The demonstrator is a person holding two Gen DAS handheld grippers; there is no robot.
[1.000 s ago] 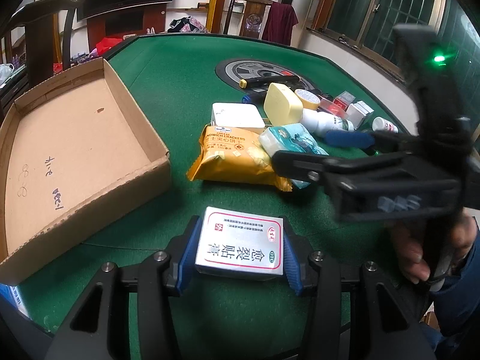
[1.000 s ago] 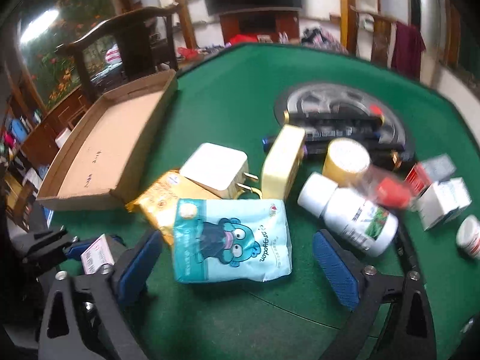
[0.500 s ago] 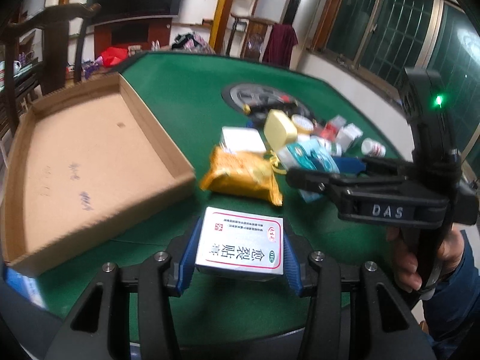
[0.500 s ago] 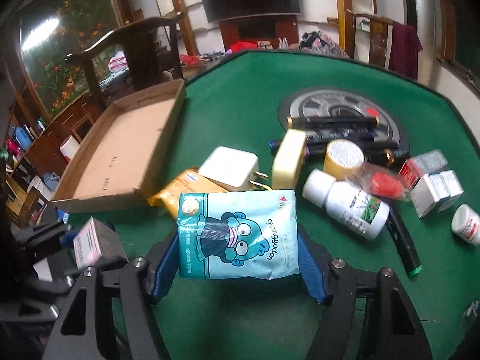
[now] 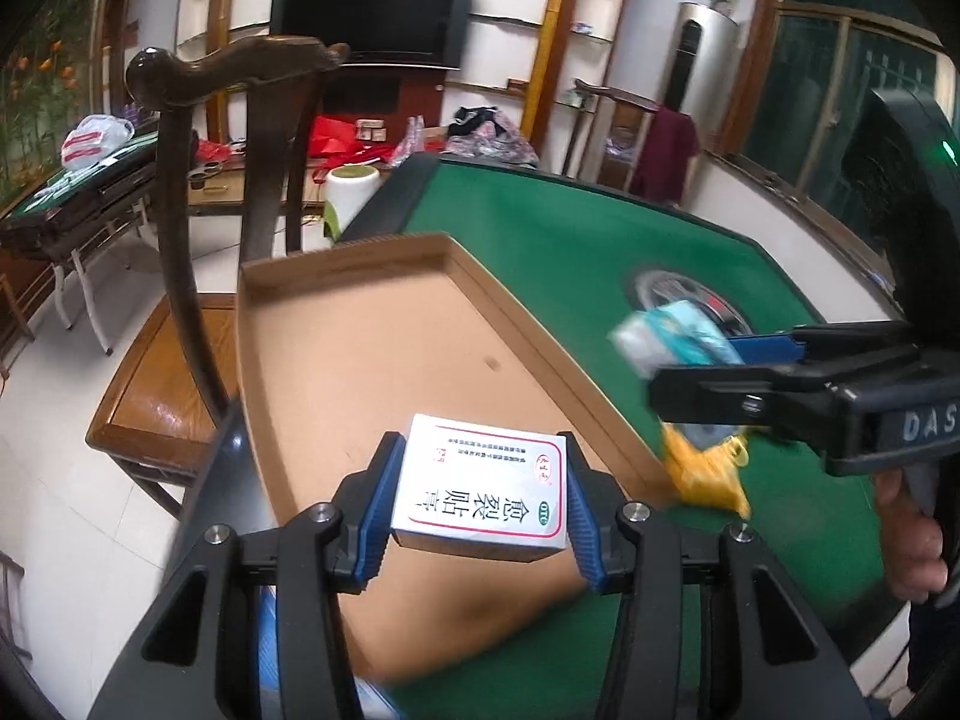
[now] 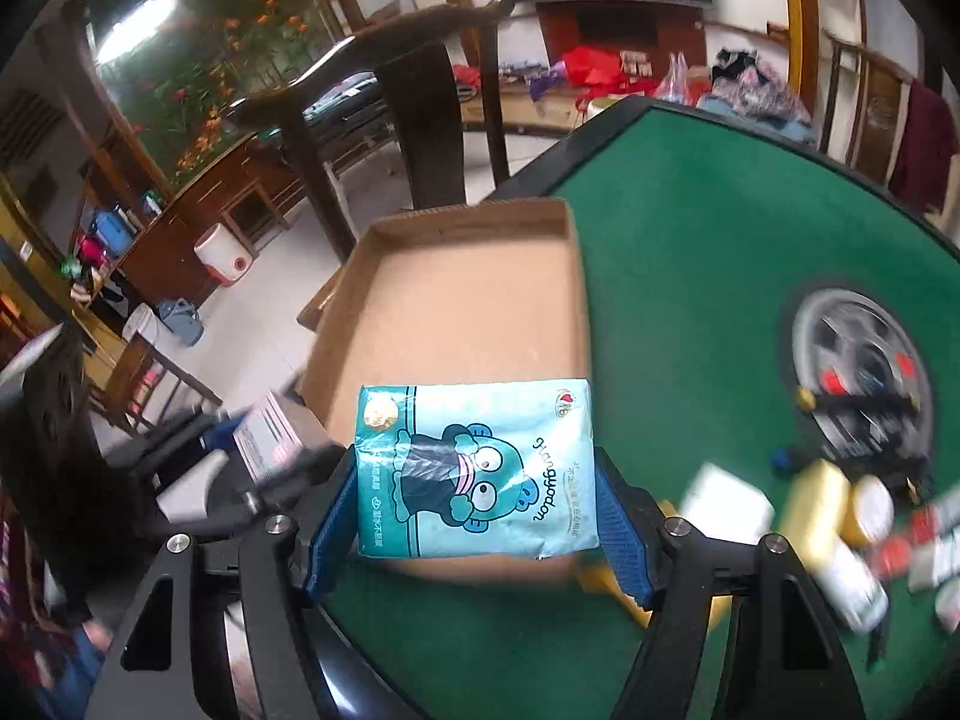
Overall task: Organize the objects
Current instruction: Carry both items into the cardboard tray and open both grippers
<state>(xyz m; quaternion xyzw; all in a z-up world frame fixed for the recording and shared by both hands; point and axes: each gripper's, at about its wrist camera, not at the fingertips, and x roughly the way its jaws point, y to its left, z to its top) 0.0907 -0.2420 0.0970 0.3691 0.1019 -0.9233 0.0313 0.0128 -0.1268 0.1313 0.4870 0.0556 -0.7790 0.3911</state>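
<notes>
A: Risks? Both grippers are loaded at once. The left gripper (image 5: 477, 501) is clamped on the white medicine box (image 5: 480, 483), lower centre of its view, over the near end of the cardboard tray (image 5: 336, 354). The right gripper (image 6: 477, 531) is clamped on the teal tissue pack (image 6: 474, 471), centre frame, over the tray's near wall.

B: Collision?

A: Likely, I'd say. The two grippers sit close side by side; the right one fills the right edge of the left view. The soft pack could sag out of the fingers (image 6: 333, 525), or land on the wall and tip onto the green table (image 6: 690, 276).

B: Pose?

A: Both tilt down toward the tray. A hand (image 5: 912, 540) grips the right handle, lower right.
</notes>
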